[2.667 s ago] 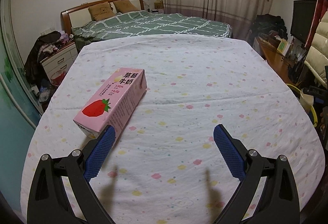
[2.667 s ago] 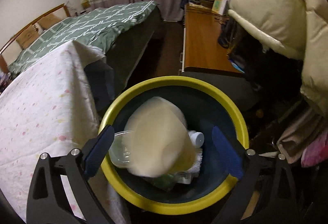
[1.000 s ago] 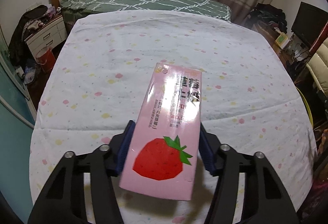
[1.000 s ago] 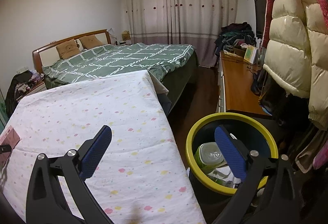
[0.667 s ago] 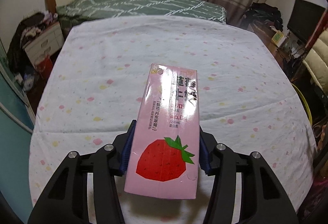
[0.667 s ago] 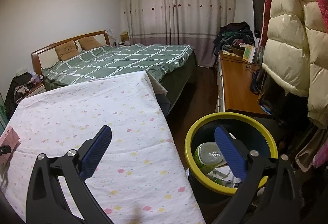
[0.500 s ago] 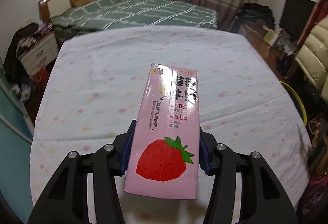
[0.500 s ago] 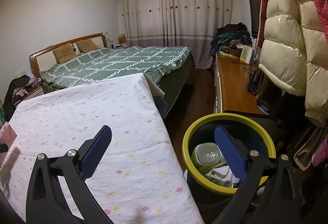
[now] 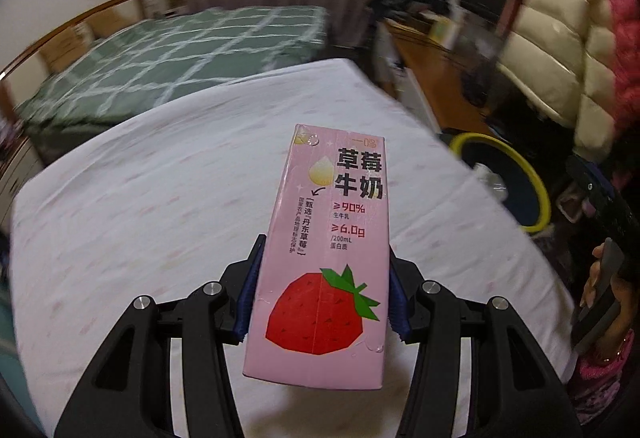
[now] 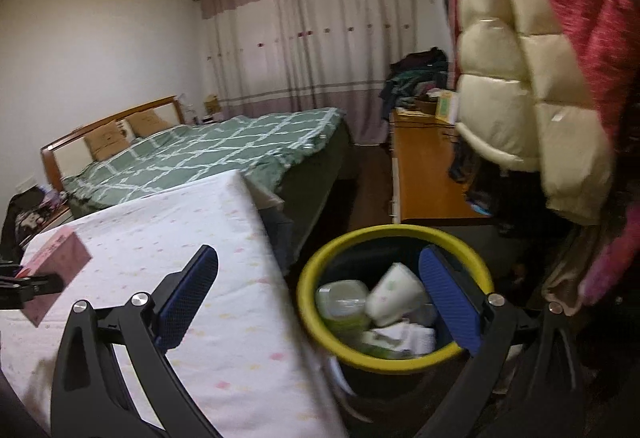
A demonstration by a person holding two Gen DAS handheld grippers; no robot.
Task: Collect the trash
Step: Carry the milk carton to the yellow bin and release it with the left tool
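My left gripper (image 9: 322, 290) is shut on a pink strawberry milk carton (image 9: 324, 238), its blue pads pressing both long sides, and holds it in the air over the white spotted mattress (image 9: 160, 205). The yellow-rimmed dark bin (image 9: 506, 181) stands off the mattress's right edge. In the right wrist view the same carton (image 10: 56, 262) shows at far left in the left gripper. My right gripper (image 10: 320, 290) is open with nothing between its pads, hanging by the bin (image 10: 394, 238), which holds a white cup, a clear tub and paper.
A bed with a green checked cover (image 10: 224, 153) stands behind the mattress. A wooden desk (image 10: 424, 173) and hanging padded coats (image 10: 532, 69) crowd the bin's right side. A person's hand (image 9: 600, 282) holds the right gripper's handle at the right edge.
The left gripper has swung right and lifted with the carton, so the bin and coats now show. The right gripper has shifted a little; the bin sits more centred between its fingers.
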